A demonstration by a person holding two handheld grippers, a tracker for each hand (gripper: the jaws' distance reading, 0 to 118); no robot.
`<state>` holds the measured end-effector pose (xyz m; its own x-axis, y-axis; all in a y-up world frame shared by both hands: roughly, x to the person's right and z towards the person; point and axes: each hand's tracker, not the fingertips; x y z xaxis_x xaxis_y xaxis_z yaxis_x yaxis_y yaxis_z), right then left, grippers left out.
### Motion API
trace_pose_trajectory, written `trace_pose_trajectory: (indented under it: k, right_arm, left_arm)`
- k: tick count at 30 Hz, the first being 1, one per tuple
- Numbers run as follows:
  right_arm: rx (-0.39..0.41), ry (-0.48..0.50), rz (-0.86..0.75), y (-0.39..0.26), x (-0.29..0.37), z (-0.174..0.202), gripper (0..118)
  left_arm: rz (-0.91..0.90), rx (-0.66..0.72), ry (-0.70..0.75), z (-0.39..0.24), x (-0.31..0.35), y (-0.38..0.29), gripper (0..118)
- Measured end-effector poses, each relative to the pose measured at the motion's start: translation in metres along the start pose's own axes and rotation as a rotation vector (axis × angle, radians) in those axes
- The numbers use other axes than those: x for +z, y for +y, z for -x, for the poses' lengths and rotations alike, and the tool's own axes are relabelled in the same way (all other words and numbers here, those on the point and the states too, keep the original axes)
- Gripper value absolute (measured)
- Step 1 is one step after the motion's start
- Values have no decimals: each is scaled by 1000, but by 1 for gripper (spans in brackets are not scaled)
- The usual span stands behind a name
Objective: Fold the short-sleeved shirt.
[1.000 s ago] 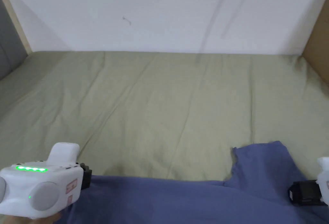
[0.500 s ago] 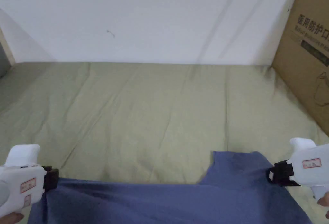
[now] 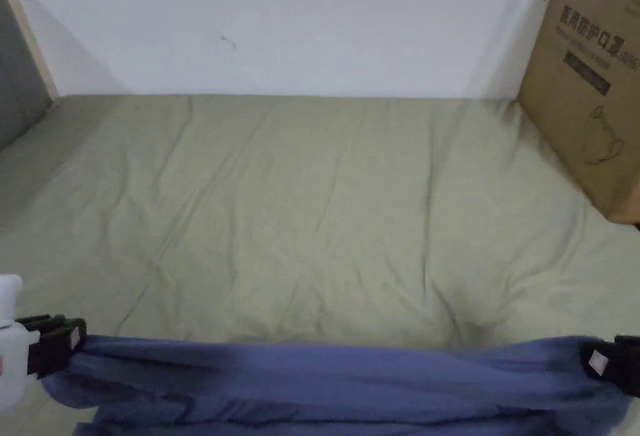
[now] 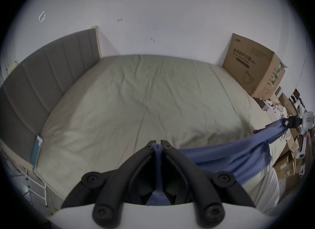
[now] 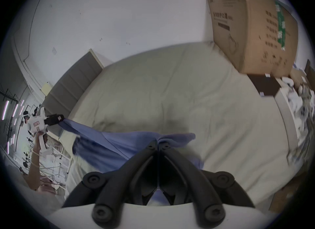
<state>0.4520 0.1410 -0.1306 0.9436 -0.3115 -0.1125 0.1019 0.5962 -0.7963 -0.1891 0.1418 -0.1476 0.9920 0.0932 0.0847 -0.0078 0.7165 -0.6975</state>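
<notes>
A blue short-sleeved shirt (image 3: pixel 325 375) hangs stretched taut between my two grippers above the near part of the bed. My left gripper (image 3: pixel 72 338) is shut on the shirt's left end at the lower left of the head view. In the left gripper view its jaws (image 4: pixel 158 143) pinch a fold of blue cloth (image 4: pixel 230 157). My right gripper (image 3: pixel 597 361) is shut on the right end at the lower right. In the right gripper view its jaws (image 5: pixel 159 143) clamp the bunched cloth (image 5: pixel 109 145), and the left gripper (image 5: pixel 58 118) shows farther off.
The olive-green bed sheet (image 3: pixel 325 206) spreads ahead to a white wall. A large cardboard box (image 3: pixel 587 81) stands at the bed's right edge. A grey padded headboard (image 4: pixel 42 86) runs along the left side. Piled boxes and clutter (image 4: pixel 286 147) lie beyond the right edge.
Both grippers have moved apart and lifted. The shirt, lying slack on the bed with a sleeve sticking up, is now pulled into a tight band between them. The camera has also shifted.
</notes>
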Motion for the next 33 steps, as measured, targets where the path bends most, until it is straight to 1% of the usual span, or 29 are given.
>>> trace_pose_trajectory:
  k: [1,2,3,5,6,7,8,9,10,11,12,13,15,16,17,18,20,21,22,23,24,25,26,27,28,30,31,32,33]
  right_arm:
    - [-38,-26,31,-18,1,-3,0]
    - [-72,-28,68,-41,-1,-8,0]
    - [-101,-34,85,-65,-9,-2,0]
    - [-142,-44,165,-94,-28,-8,0]
    - [-111,-97,180,-105,-38,-6,0]
    - [-84,-116,199,-111,-46,8,11]
    - [-39,-152,219,-117,-53,12,34]
    - [-17,-207,230,-119,-53,18,67]
    - [3,-219,213,-118,-52,21,86]
    - [27,-225,205,-116,-49,25,89]
    - [27,-213,181,-110,-40,30,89]
    - [30,-195,162,-104,-32,36,89]
    - [49,-177,99,-90,-15,55,89]
    - [57,-151,59,-82,-9,63,87]
    - [49,-126,1,-73,-4,75,80]
    - [26,-90,-53,-66,0,86,54]
    - [-12,6,-128,-55,-1,114,37]
    - [-21,0,-154,-52,-6,128,29]
    - [-28,-20,-180,-49,-14,141,10]
    - [-23,-27,-188,-47,-22,151,9]
    - [-20,-8,-181,-44,-33,162,7]
    - [-38,28,-177,-41,-42,170,2]
    - [-59,86,-140,-39,-52,177,2]
    - [-61,143,-95,-39,-60,182,2]
    - [-53,156,-84,-41,-67,193,2]
    - [43,133,-43,-44,-78,214,2]
    - [79,115,-34,-46,-83,216,2]
    - [103,101,-15,-48,-87,224,2]
    - [116,109,11,-50,-90,227,2]
  left_arm:
    - [26,13,-7,3,2,-13,2]
    - [64,24,-25,5,2,-32,2]
    - [83,35,-27,7,-1,-51,2]
    - [138,46,-27,14,-12,-79,5]
    - [175,81,-34,20,-20,-91,18]
    - [212,128,-28,24,-25,-100,37]
    - [223,193,-28,30,-27,-106,58]
    - [232,238,-29,37,-25,-106,75]
    - [217,270,-38,42,-19,-108,82]
    - [174,304,-60,49,-10,-108,89]
    - [155,329,-80,55,0,-105,98]
    - [129,351,-94,60,10,-102,101]
    - [63,386,-121,70,29,-99,100]
    - [37,410,-131,75,37,-98,96]
    - [8,449,-153,76,47,-96,84]
    - [-9,490,-193,82,53,-99,48]
    - [-46,560,-266,90,59,-109,27]
    - [-43,583,-279,90,59,-113,17]
    - [-30,596,-255,90,57,-118,4]
    - [-25,582,-242,92,54,-122,4]
    - [-2,573,-233,94,50,-126,4]
    - [9,582,-230,91,44,-130,4]
    - [17,613,-244,95,39,-135,4]
    - [21,668,-281,100,33,-139,4]
    - [45,719,-332,107,24,-142,4]
    - [91,766,-339,107,9,-150,7]
    - [117,777,-323,110,3,-151,15]
    - [119,779,-313,113,-4,-153,26]
    - [105,796,-323,103,-4,-155,36]
